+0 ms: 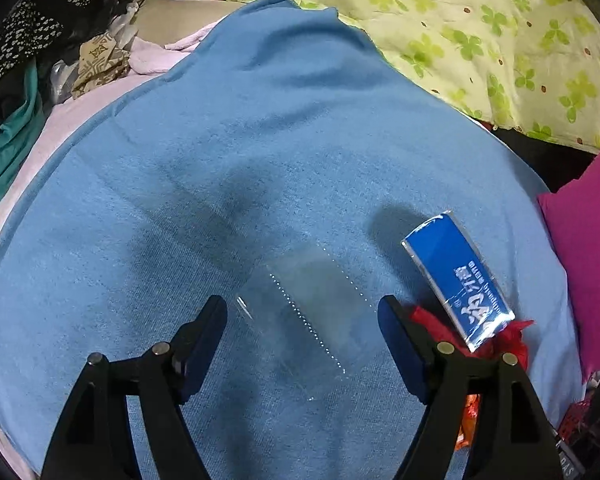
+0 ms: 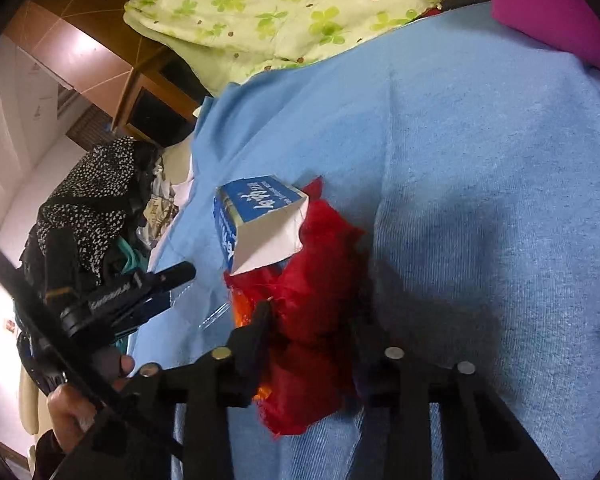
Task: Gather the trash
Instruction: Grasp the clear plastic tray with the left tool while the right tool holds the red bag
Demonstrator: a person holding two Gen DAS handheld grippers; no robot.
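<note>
Bed scene, spread with a blue towel (image 1: 260, 160).

Left gripper (image 1: 302, 320) hovering over the towel, jaws wide apart, pads touching nothing. Between the jaws, flat on the towel: a clear plastic wrapper (image 1: 312, 312), nearly invisible, edged with a dotted seam.

Just right of the wrapper: a blue box (image 1: 458, 284), tilted, leaning on a red bag (image 1: 508, 336). An orange scrap (image 1: 470, 420) below the bag, partly hidden by the gripper's finger.

Right gripper (image 2: 312, 320) closed on the red bag (image 2: 316, 288), fabric bunched between the jaws. Blue box (image 2: 256, 212) resting on the bag's far edge, white flap open.

Beyond the towel: a clover-print quilt (image 1: 480, 40). To the towel's right: a magenta pillow (image 1: 588, 260). To its left: a heap of clothes (image 1: 40, 60).

Hand (image 2: 80, 392) on the left gripper's handle, seen at the lower left of the right wrist view.
</note>
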